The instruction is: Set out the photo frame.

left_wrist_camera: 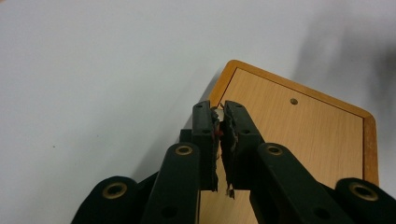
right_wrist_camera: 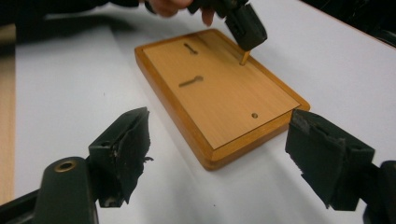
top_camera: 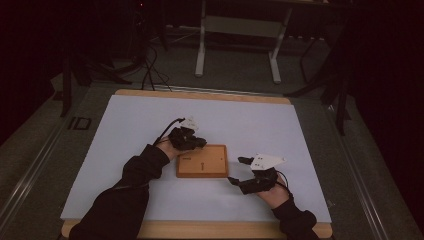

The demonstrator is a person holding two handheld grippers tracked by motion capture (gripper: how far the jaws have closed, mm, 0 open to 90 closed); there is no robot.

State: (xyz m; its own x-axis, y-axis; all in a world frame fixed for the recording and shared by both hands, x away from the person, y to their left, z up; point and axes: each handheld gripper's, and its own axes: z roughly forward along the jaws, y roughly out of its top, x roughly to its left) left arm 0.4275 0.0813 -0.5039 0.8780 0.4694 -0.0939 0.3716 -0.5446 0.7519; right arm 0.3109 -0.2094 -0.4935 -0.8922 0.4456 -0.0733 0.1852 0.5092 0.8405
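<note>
High view: flat wooden board (top_camera: pixel 202 161), pale inlay inside a darker rim, lying at frame centre on a white table sheet (top_camera: pixel 125 140); dark room behind, metal table legs (top_camera: pixel 200 45) upper centre. Left gripper view: left gripper (left_wrist_camera: pixel 221 122) pressed together, pinching a small wooden peg (left_wrist_camera: pixel 219 112) at the board's corner. Right gripper view: right gripper (right_wrist_camera: pixel 219 149) spread wide, just short of the board's near corner; two keyhole slots (right_wrist_camera: pixel 190 81) in the panel.

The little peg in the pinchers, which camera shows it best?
The right gripper view: the small peg stands on the wooden board, pinched by the left gripper. The left gripper view shows a sliver; the high view hides it.
</note>
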